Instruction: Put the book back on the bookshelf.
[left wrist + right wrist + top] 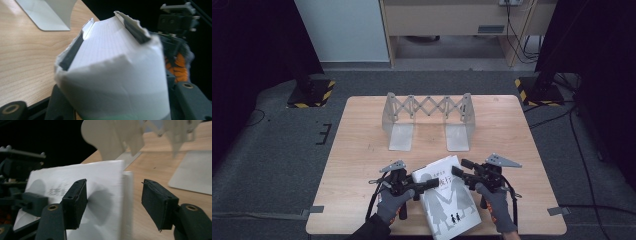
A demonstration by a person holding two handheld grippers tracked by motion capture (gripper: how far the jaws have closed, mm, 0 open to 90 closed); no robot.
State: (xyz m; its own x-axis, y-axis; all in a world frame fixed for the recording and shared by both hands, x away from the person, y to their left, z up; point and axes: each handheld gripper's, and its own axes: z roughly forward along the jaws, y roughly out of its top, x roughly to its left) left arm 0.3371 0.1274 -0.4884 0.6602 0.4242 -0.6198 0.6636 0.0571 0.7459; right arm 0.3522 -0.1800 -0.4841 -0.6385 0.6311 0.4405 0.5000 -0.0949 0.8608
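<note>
White book (pixel 447 197) is sitting clamped in the left hand-held gripper (pixel 428 184); the right hand-held gripper (pixel 460 167) is straddling its edge, apparently not yet pressing, above the surface (pixel 362 145).

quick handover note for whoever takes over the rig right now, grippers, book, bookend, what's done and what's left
Left gripper: shut on the book, clamping its edge; the cover bows between the jaws.
Right gripper: open, jaws straddling the book's far corner, one pad against the cover, the other clear.
Book: white, near edge of the table, between both grippers.
Expanding bookend: stands without books at the table's far side.
Done: book gripped on the left.
Left: probably close the right grip, then carry the book to the bookend and stand it there.
</note>
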